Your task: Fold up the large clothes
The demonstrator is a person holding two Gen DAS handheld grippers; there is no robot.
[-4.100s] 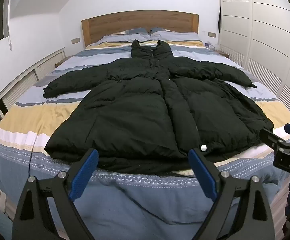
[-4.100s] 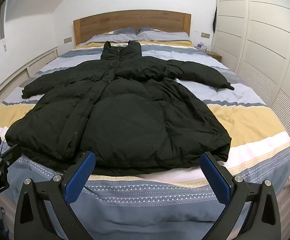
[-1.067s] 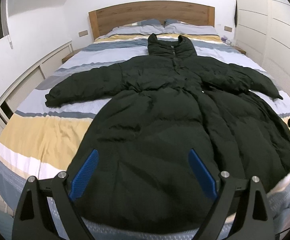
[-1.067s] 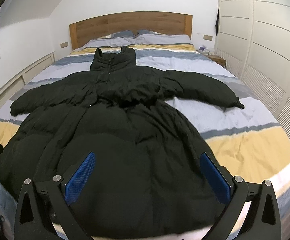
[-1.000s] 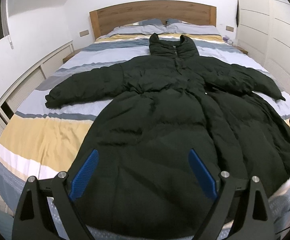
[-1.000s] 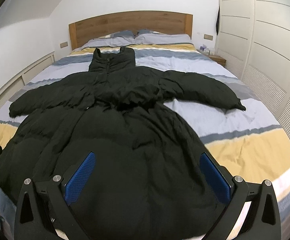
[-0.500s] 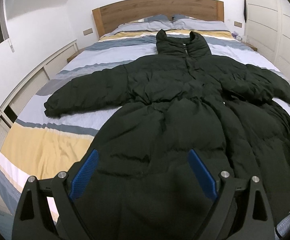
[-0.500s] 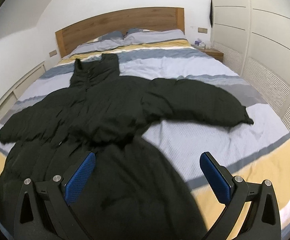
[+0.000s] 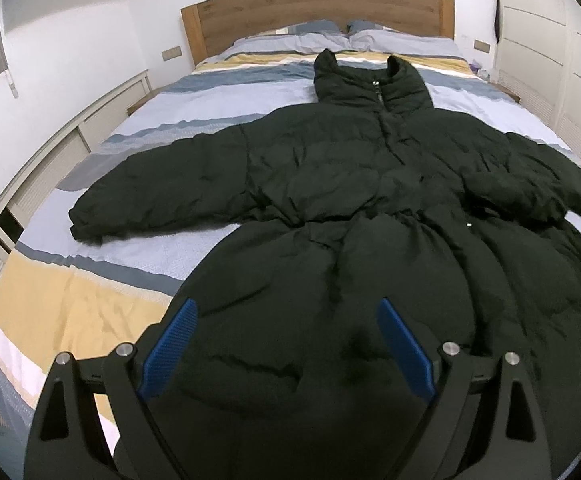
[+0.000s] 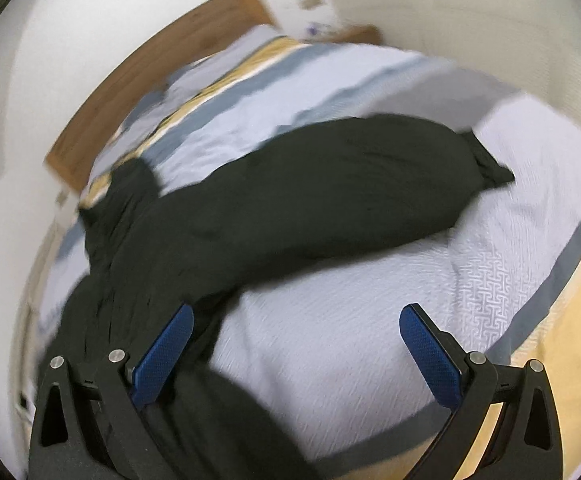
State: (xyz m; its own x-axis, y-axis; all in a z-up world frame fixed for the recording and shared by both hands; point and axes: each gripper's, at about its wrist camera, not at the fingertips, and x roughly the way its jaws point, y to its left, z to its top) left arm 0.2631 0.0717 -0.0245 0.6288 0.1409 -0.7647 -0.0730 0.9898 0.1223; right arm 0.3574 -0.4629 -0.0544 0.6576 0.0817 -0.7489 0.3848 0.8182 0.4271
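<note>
A long black puffer coat (image 9: 350,208) lies flat, front up, on the striped bed (image 9: 90,280), collar toward the headboard, both sleeves spread out. My left gripper (image 9: 286,344) is open and empty, hovering over the coat's lower skirt. My right gripper (image 10: 298,348) is open and empty, over the bare sheet just below the coat's right sleeve (image 10: 330,200). The sleeve's cuff (image 10: 490,168) points to the right. The right wrist view is blurred and tilted.
A wooden headboard (image 9: 314,4) and pillows (image 9: 330,38) stand at the far end. White cabinets (image 9: 50,148) run along the left of the bed. White wardrobe doors (image 9: 562,40) line the right side.
Both grippers have moved forward over the bed. The right gripper has swung right and tilted, from above the coat's body to beside its right sleeve. The coat has not moved.
</note>
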